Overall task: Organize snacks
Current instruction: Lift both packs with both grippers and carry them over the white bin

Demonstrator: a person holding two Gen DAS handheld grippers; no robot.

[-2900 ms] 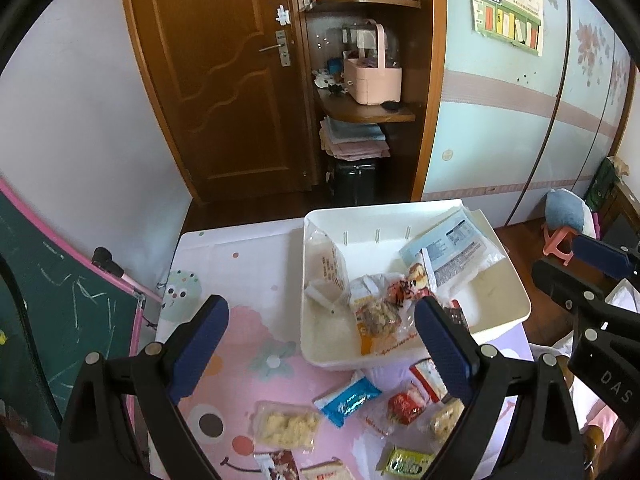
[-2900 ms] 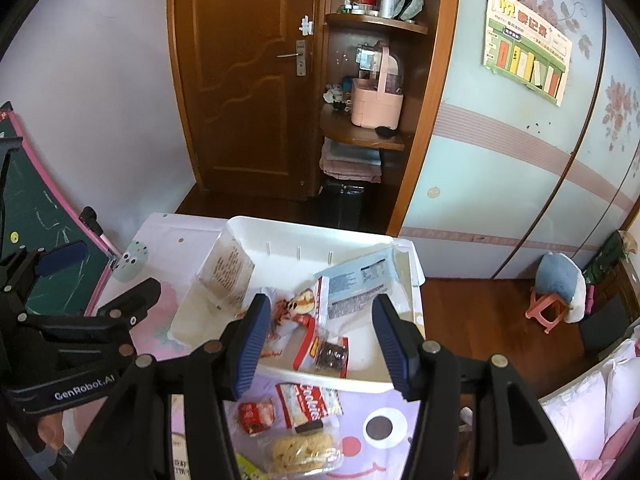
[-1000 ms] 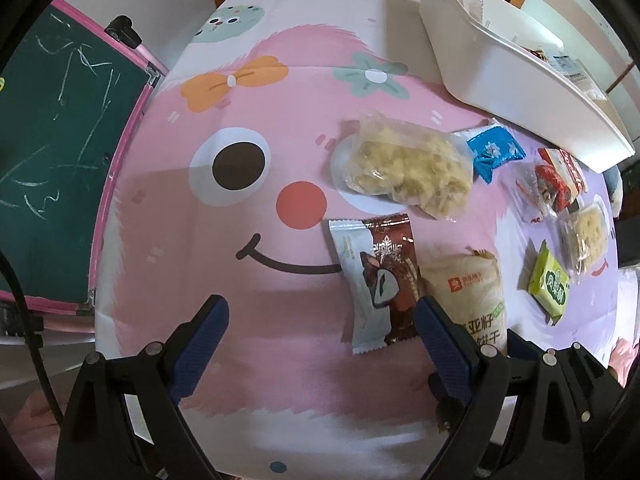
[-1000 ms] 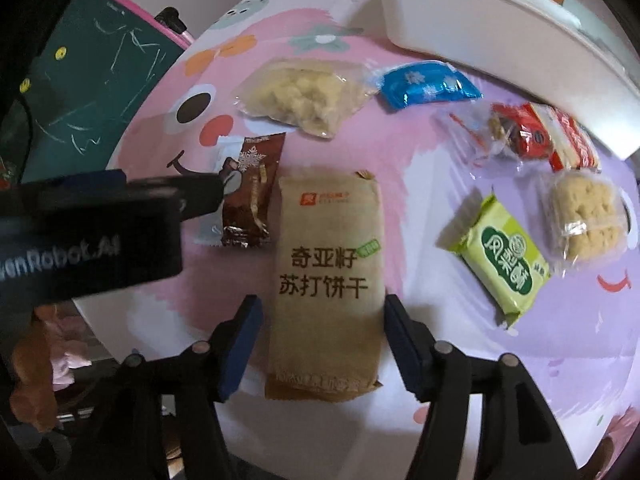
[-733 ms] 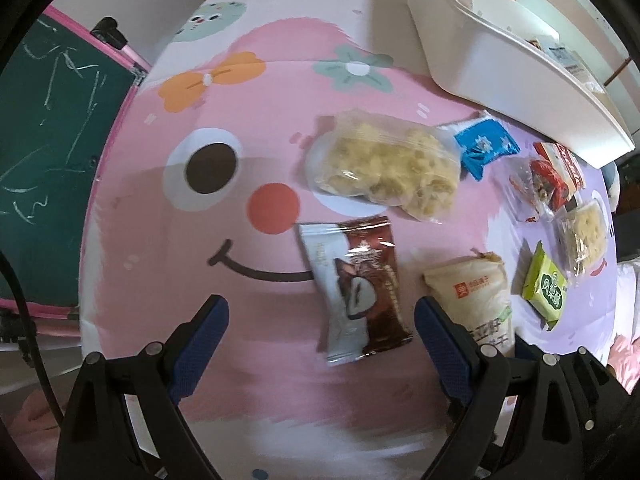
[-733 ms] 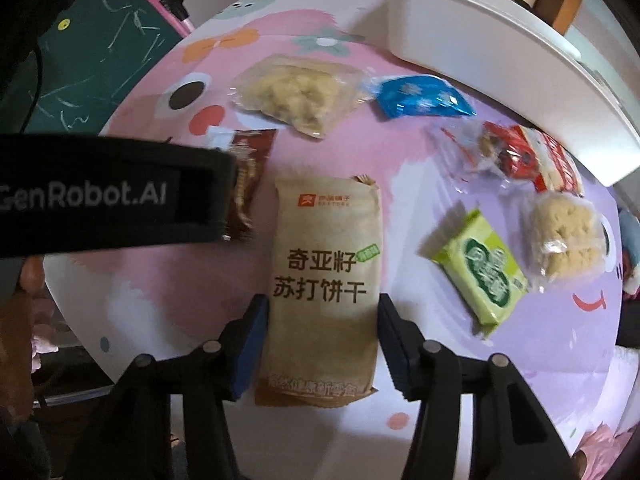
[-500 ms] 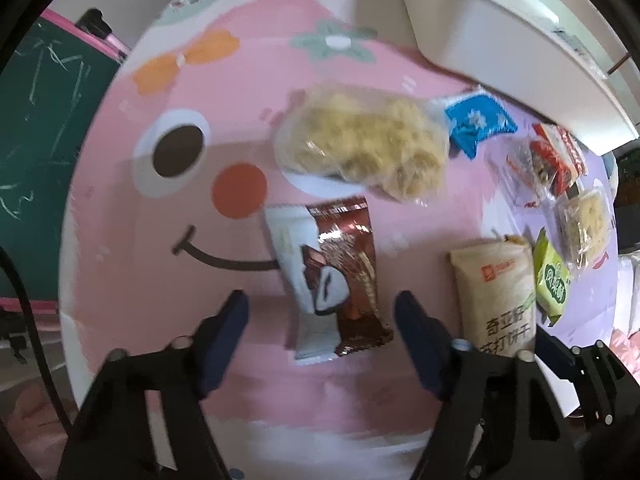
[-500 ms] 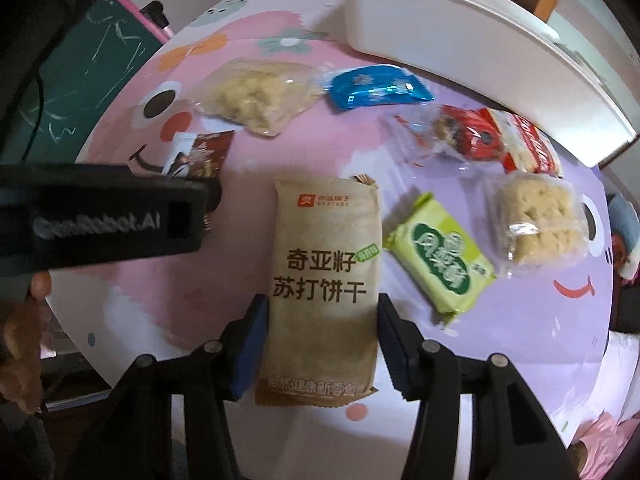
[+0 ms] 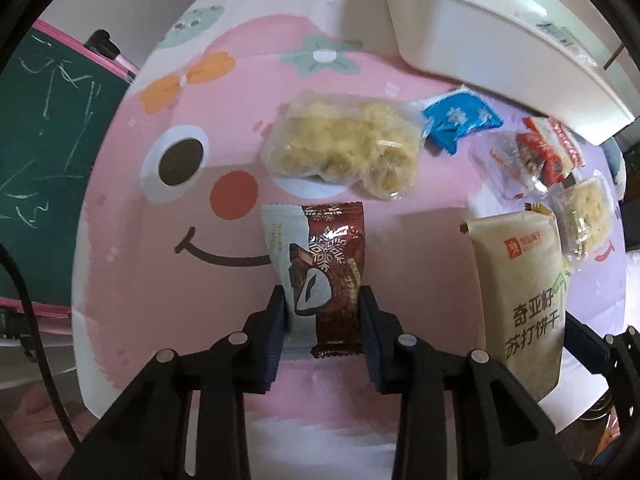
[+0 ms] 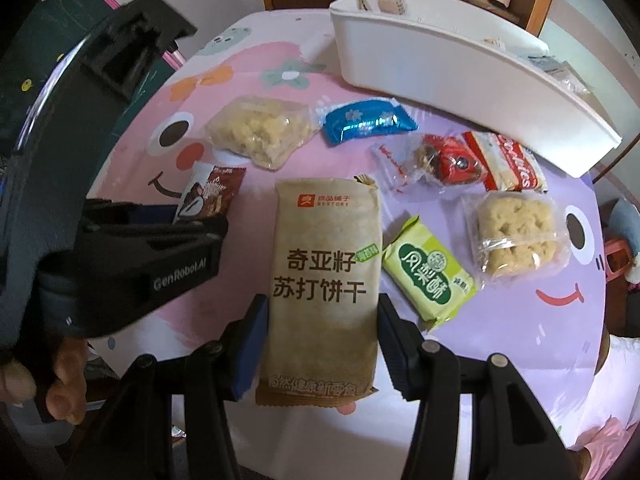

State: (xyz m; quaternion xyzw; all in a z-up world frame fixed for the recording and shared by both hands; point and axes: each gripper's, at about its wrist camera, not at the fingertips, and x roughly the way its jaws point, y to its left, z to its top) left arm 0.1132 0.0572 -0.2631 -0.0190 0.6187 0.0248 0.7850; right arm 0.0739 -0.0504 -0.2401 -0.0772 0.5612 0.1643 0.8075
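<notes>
The left hand-held gripper (image 9: 322, 312) has just closed onto the brown-and-white foil snack packet (image 9: 320, 276) near the worktop's (image 9: 160, 280) front edge. The right hand-held gripper (image 10: 320, 332) holds the tan paper cracker pack (image 10: 324, 276) raised; beyond it lie loose snacks.

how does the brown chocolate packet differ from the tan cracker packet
The chocolate packet is dark brown and white, glossy, and the smaller; the cracker packet is matte tan and longer. The left gripper has just closed on the chocolate one; the right gripper clamps the cracker one. Both are sealed.

Left tool (image 9: 322, 304) has just closed on brown snack packet (image 9: 324, 268).
</notes>
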